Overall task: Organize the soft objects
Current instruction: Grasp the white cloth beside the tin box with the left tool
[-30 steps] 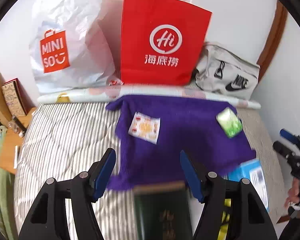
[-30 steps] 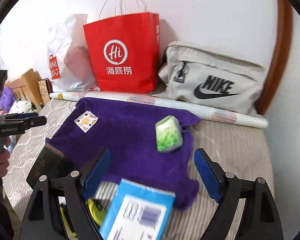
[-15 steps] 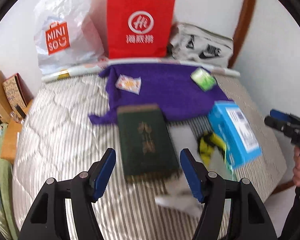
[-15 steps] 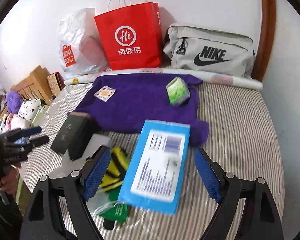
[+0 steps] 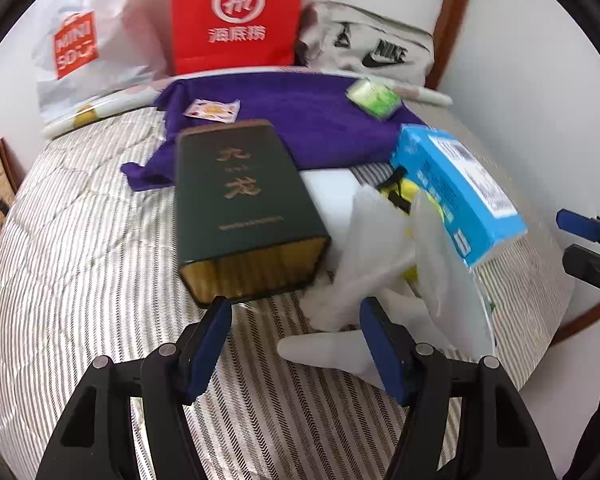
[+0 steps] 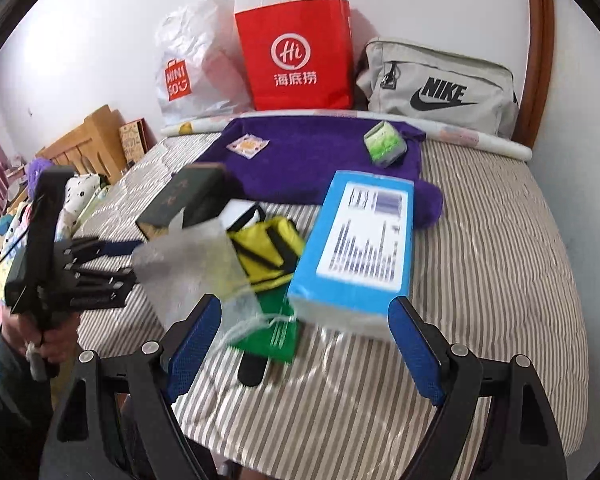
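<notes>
On the striped bed a purple towel lies spread, with a green tissue pack and a small sachet on it. Nearer are a dark green box, a blue box, a yellow pouch and a crumpled clear plastic bag. My left gripper is open just short of the green box, a tip of the bag lying between its pads. My right gripper is open before the blue box.
A red paper bag, a white Miniso bag and a grey Nike bag stand along the wall behind a rolled mat. A flat green packet lies by the blue box. Wooden furniture is left of the bed.
Both grippers drew back from the towel and sank lower; the green box, blue box, pouch and plastic bag now fill the near view. Both stayed open.
</notes>
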The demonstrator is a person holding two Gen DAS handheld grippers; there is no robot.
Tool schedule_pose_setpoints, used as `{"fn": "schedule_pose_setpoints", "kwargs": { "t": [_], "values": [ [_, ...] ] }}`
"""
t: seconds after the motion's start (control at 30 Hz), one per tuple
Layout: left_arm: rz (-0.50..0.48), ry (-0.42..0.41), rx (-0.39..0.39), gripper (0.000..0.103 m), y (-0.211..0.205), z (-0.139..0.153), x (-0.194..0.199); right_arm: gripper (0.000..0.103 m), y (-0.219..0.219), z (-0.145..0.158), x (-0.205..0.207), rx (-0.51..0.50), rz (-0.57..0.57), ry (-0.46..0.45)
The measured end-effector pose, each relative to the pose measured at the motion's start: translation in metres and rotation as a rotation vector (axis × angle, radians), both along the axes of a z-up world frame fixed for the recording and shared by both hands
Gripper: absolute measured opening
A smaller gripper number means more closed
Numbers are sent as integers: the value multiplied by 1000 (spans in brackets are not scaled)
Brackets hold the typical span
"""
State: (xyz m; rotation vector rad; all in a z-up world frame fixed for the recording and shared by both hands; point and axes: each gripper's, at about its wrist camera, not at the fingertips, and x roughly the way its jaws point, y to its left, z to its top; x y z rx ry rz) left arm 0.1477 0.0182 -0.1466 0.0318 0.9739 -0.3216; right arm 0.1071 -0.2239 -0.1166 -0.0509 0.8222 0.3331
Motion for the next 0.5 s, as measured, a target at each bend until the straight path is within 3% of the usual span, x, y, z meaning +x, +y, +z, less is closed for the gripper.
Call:
{"fn": "schedule_pose_setpoints", "kwargs": {
  "t": [0.2,0.33,0.37,0.5],
  "values": [
    [-29,-11,17,62,-10,-9,11,85,-2,-13,-6,16,-11,30],
    [-82,4,43,38,-21,-20,12,85,-4,-21,-8,1,-17,43],
    [-89,7,41,28,-22,-22,12,85,-3,-22,-8,-1,-18,45],
    [-83,-8,41,26,-18,-14,8,85,-2,-21,-7,3,-13,42]
  ]
}}
